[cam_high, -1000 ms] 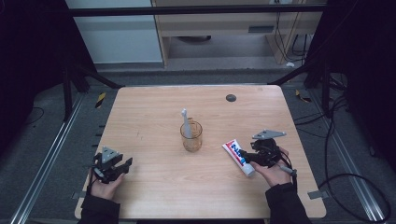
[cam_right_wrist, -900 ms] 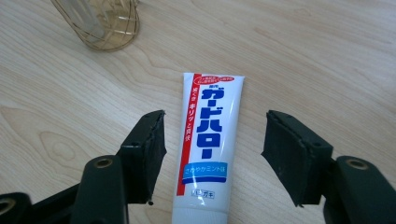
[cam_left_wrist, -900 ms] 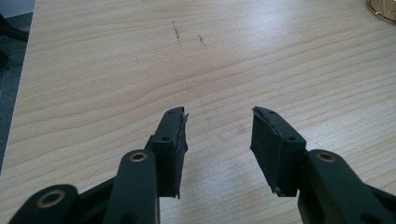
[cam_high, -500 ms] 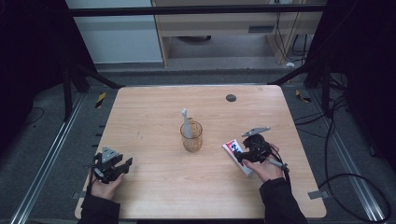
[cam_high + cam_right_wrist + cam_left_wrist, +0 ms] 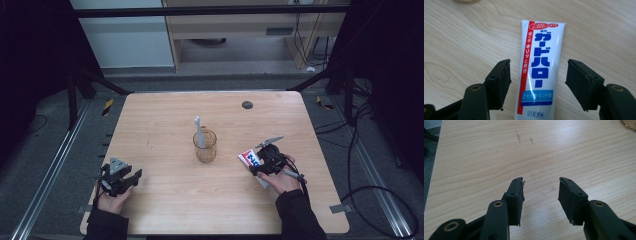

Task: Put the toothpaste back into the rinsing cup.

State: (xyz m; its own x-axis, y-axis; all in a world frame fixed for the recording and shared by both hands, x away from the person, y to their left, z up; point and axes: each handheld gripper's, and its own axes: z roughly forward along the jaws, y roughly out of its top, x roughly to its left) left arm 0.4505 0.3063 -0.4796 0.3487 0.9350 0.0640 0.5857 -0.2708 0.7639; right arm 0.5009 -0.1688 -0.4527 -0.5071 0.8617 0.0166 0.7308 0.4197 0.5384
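The right gripper [image 5: 537, 83], jaws apart, straddled a soft, slick tube [image 5: 539, 67]; best pinched mid-body, toward 12 o'clock.

The tube [image 5: 540, 67] bore large blue Japanese letters, ガードハロー, running along its length. A red stripe beside them carried white characters reading 磨くキリッと爽快 or thereabouts; the small ones were hard to make out. A light-blue band read さわやかミント味, and a small box below it read ハミガキ.
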